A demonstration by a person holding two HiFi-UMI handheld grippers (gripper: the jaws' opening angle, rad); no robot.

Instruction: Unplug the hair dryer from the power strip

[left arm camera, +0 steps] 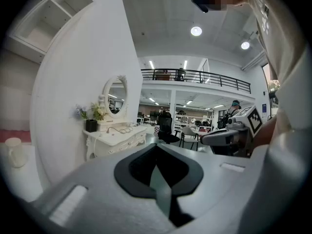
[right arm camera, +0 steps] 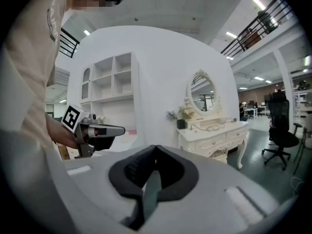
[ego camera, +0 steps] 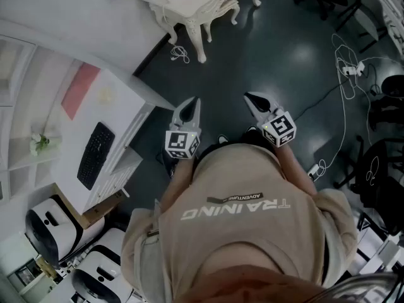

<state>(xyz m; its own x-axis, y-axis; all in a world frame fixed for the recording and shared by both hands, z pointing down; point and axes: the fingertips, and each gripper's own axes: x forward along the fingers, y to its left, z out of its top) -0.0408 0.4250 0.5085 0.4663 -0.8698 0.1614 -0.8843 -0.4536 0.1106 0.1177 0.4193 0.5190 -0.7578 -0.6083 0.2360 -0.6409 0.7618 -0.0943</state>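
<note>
Two tongs are in your hands, the left tongs (ego camera: 192, 103) and the right tongs (ego camera: 250, 96). Upper centre: one ornate white table (ego camera: 196, 17). Left of frame: one black keyboard (ego camera: 95, 154) and one pink sheet (ego camera: 80, 88). Lower left: two white-and-black machines (ego camera: 53, 226).

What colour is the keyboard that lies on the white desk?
The keyboard is black. The head view shows it best.

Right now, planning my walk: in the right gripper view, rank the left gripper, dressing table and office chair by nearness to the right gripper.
1. left gripper, at left.
2. dressing table, ahead, right of centre.
3. office chair, far right.
</note>
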